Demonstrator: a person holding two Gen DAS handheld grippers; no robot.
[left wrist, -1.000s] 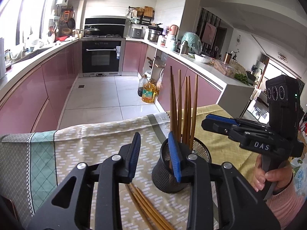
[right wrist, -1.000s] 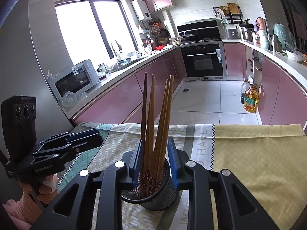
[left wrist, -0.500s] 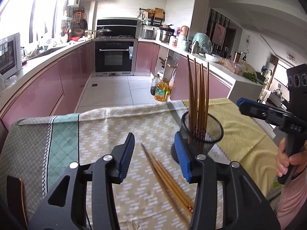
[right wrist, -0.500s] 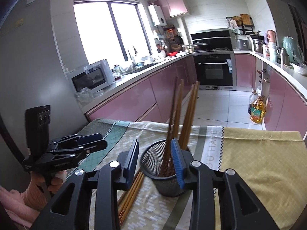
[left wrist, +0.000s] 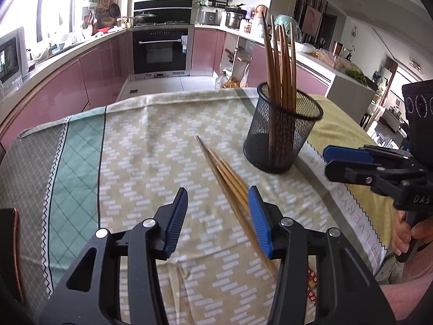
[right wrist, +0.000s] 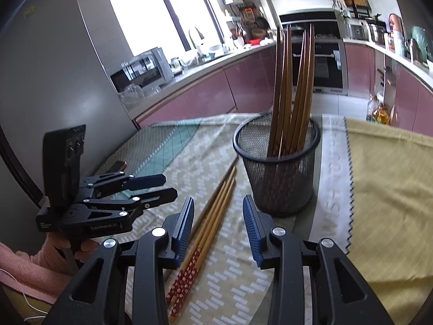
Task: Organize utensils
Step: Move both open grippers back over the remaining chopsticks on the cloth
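Note:
A black mesh cup [left wrist: 281,140] [right wrist: 281,184] stands on the cloth and holds several wooden chopsticks [left wrist: 281,62] [right wrist: 292,81] upright. Several loose chopsticks [left wrist: 224,173] [right wrist: 213,216] lie flat beside it, their red patterned ends toward me. My left gripper [left wrist: 219,203] [right wrist: 169,187] hovers over them, its jaws opening, pads touching nothing. My right gripper [right wrist: 218,211] [left wrist: 327,162] is open above the same bundle, near the red ends, and grips nothing. The cup sits just right of the right gripper's right finger.
A beige patterned cloth [left wrist: 151,146] and a yellow cloth [right wrist: 384,189] cover the table. A brown curved object [left wrist: 10,243] sits at the table's left edge. A hand in a pink sleeve [right wrist: 32,265] holds each gripper. Pink kitchen cabinets and floor lie beyond the far edge.
Both grippers drew back from the mesh cup and sank toward the cloth, jaws widening. The loose chopsticks now lie under both grippers instead of the cup.

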